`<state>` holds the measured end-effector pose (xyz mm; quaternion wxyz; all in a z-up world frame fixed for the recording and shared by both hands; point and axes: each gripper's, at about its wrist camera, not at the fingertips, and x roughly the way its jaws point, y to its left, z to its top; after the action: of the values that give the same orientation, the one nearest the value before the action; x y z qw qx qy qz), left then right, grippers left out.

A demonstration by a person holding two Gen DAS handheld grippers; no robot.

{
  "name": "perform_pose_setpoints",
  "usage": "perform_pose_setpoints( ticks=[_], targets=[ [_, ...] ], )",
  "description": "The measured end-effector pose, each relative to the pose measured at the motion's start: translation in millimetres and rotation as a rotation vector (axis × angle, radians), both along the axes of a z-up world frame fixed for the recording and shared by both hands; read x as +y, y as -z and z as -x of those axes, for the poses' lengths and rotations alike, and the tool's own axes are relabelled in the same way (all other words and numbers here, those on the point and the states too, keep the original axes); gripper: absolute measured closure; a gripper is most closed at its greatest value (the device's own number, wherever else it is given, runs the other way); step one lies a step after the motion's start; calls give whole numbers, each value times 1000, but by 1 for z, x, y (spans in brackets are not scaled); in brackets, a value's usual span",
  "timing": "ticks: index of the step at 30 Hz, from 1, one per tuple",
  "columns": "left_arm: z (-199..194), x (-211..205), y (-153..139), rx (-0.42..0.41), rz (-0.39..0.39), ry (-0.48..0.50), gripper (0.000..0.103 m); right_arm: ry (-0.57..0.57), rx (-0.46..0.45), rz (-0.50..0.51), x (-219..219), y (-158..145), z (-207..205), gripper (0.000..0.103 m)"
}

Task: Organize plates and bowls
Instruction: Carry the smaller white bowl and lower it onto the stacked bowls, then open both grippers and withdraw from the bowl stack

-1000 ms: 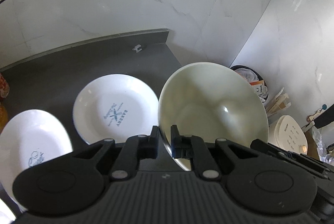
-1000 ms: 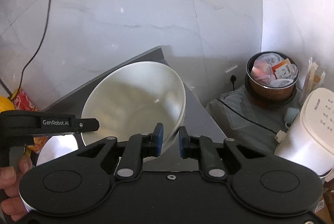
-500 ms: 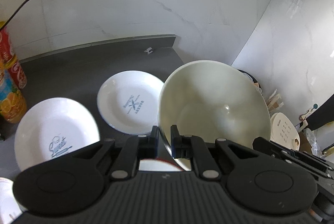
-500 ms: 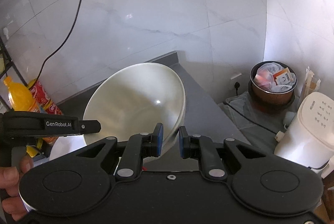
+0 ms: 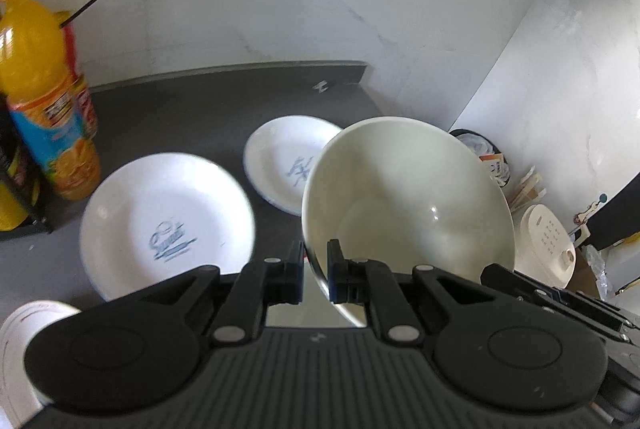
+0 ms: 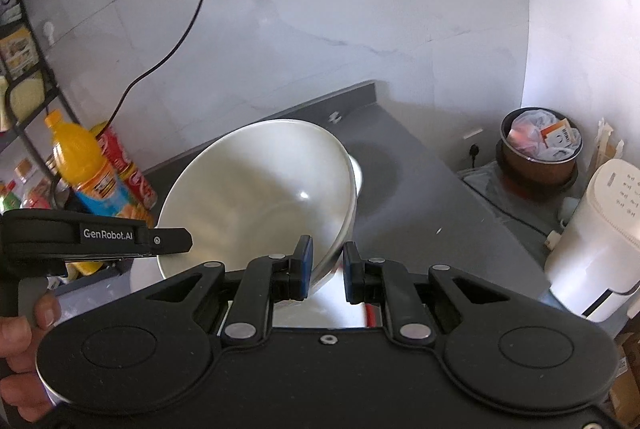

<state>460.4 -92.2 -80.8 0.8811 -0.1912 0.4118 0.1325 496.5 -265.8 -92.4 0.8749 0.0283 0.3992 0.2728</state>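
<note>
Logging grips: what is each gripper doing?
Left gripper: closed on the bowl rim.
Right gripper: closed on the same bowl's rim.

Black plastic left gripper (image 5: 314, 271) with ribbed body and silver screws.

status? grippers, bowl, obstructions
Left gripper and right gripper both clamped on cream bowl rim, tilted, airborne. Two printed plates on counter below. Nothing blocking.

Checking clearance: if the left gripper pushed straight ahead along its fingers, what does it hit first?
The left gripper is clamped on the cream bowl, so the bowl leads. Beyond it, probably the far plate on the grey counter; depth unclear.
</note>
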Motion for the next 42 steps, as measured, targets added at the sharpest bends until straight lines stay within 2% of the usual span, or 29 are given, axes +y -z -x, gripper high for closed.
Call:
perform_pose_setpoints(
  ticks=[8, 16, 30, 42],
  targets=[
    [35, 12, 7, 20, 12, -17, 93, -25, 21, 10, 12, 5, 28, 88],
    [48, 12, 20, 46, 26, -13, 93, -24, 45, 27, 11, 17, 38, 88],
    [37, -5, 49, 109, 55, -4, 93, -11, 105, 89, 2, 43, 31, 87],
    [29, -8, 64, 163, 22, 6, 93, -21, 125, 130, 9, 58, 29, 87]
  ],
)
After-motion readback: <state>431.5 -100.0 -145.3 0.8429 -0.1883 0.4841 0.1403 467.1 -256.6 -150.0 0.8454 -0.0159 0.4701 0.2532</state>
